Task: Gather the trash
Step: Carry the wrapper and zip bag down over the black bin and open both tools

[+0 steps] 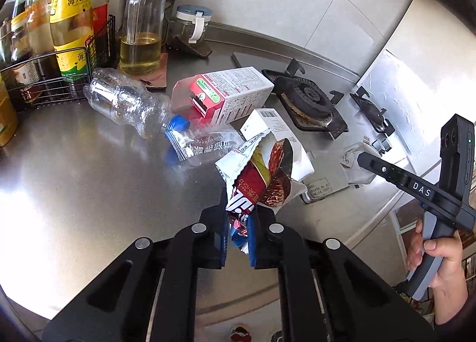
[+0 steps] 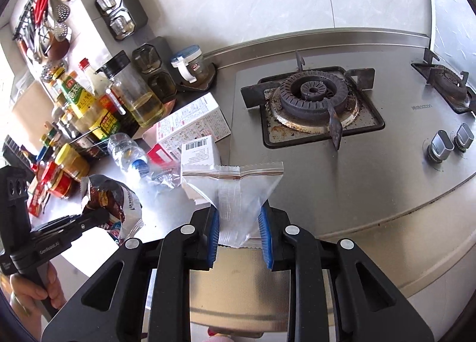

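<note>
My left gripper (image 1: 238,208) is shut on a crumpled snack wrapper (image 1: 261,175), held above the steel counter; the wrapper also shows in the right wrist view (image 2: 110,199). My right gripper (image 2: 239,214) is shut on a clear zip bag (image 2: 235,193), held up over the counter's front edge. On the counter lie a clear plastic bottle (image 1: 128,101), a crushed bottle with blue cap (image 1: 202,145), a red-and-white carton (image 1: 229,95) and a small white box (image 1: 273,125). The right gripper also shows in the left wrist view (image 1: 363,160).
A wire rack of sauce bottles (image 1: 68,23) and an oil jug (image 1: 142,23) stand at the back left. A gas hob (image 2: 315,104) with its knobs (image 2: 446,142) lies to the right. A small jar (image 2: 190,65) stands by the wall.
</note>
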`<state>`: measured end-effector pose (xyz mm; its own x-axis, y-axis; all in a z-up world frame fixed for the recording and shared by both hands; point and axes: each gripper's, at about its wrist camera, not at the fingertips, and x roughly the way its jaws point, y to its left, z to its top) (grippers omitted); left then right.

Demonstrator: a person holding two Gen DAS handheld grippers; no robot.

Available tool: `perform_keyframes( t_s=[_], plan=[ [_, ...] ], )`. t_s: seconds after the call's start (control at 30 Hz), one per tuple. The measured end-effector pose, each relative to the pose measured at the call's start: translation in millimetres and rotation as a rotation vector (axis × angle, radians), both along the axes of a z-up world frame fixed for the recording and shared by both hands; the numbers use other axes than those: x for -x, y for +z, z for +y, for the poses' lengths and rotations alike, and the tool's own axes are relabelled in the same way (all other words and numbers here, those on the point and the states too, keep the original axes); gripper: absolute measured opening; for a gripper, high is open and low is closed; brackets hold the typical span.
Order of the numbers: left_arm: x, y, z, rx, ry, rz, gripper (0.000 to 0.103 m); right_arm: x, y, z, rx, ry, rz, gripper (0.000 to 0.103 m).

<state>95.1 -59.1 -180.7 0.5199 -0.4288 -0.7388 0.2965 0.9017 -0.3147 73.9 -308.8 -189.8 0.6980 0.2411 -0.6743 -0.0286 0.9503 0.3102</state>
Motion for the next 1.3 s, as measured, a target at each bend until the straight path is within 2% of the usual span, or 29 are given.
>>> perform_keyframes(
  t_s=[0.33, 0.57, 0.87, 1.17, 1.3],
  plan=[
    [88, 8, 6, -0.005, 0.029, -0.017, 0.009, 77, -5, 23, -0.010, 0.089, -0.005, 0.025],
    [147, -17, 17, -0.018, 0.070, 0.017, 0.009, 127, -34, 48, 0.007, 0.171, 0.034, 0.025],
    [187, -86, 35, -0.019, 0.136, 0.140, 0.009, 167, -109, 73, 0.022, 0.247, 0.174, 0.025],
    [175, -179, 39, -0.020, 0.161, 0.276, 0.009, 165, -208, 87, 0.022, 0.266, 0.335, 0.025],
    [162, -224, 33, -0.029, 0.160, 0.315, 0.009, 155, -253, 96, 0.020, 0.259, 0.372, 0.025]
  ],
)
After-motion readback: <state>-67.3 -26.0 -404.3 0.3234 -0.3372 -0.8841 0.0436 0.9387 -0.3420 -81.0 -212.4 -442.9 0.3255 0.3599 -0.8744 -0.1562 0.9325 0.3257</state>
